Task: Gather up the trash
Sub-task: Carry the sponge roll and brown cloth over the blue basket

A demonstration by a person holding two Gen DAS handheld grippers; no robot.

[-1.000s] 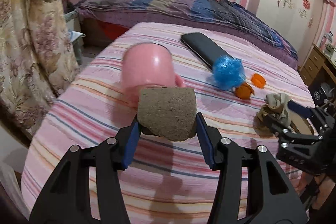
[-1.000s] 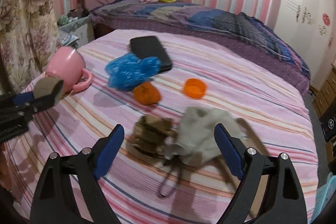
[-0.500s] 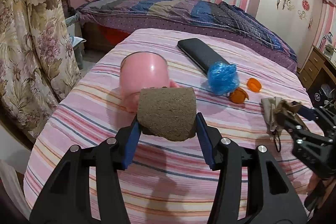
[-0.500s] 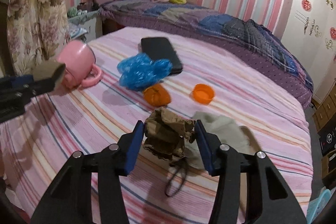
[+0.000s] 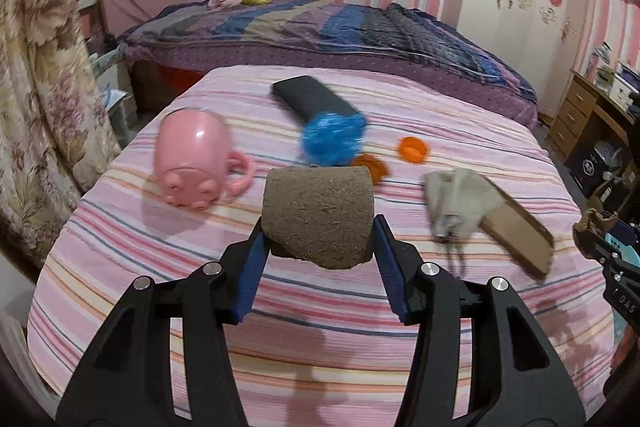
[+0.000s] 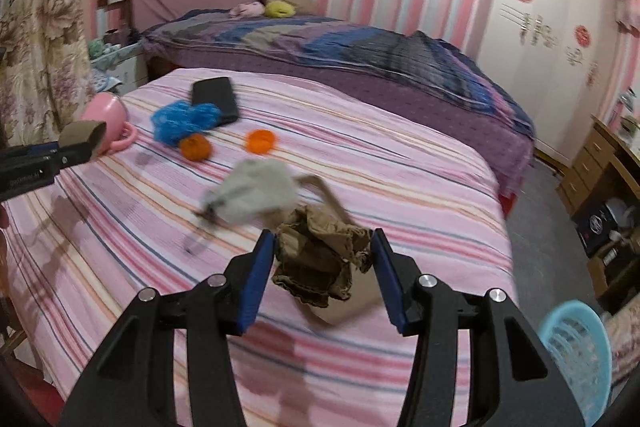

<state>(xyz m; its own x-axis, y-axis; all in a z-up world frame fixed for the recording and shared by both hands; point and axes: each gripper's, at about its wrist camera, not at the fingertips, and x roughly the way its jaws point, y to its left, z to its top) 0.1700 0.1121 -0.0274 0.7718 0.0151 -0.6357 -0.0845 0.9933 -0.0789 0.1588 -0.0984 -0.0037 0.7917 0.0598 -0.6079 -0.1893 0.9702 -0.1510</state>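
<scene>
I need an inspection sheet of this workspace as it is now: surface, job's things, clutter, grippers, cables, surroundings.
Surface: striped pink bedcover, wrinkled.
Job's things: brown cardboard piece in left gripper; crumpled brown paper in right gripper; blue plastic wad, orange peel, orange cap lie on the cover.
Clutter: pink mug on its side; black case; grey pouch.
Grippers: both shut on their loads.
Cables: nothing seen.
Surroundings: blue basket lower right; second bed behind.
</scene>
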